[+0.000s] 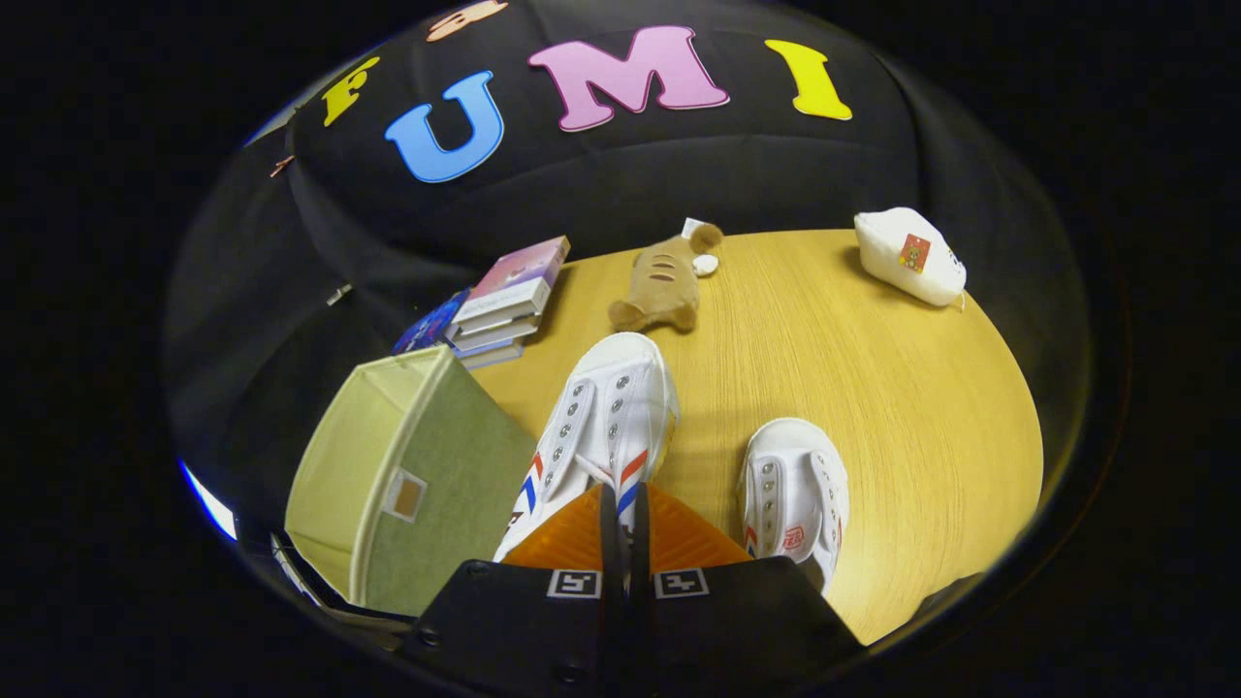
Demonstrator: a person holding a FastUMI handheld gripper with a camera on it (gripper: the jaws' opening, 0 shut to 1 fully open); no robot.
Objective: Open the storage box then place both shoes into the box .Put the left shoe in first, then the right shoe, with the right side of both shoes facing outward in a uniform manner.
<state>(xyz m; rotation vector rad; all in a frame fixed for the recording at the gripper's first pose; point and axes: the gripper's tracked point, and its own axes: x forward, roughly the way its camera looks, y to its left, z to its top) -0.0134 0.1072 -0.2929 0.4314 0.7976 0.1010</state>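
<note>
Fingers pinched on left shoe, green box open alongside

gripper: two ribbed fingers on black blocks
square black-white marker on each block, dark screws at outer corners

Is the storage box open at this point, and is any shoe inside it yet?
Open: the storage box shows its bare inner wall, no shoe visible. The gripper is shut on one shoe; the other shoe lies on the table.
</note>
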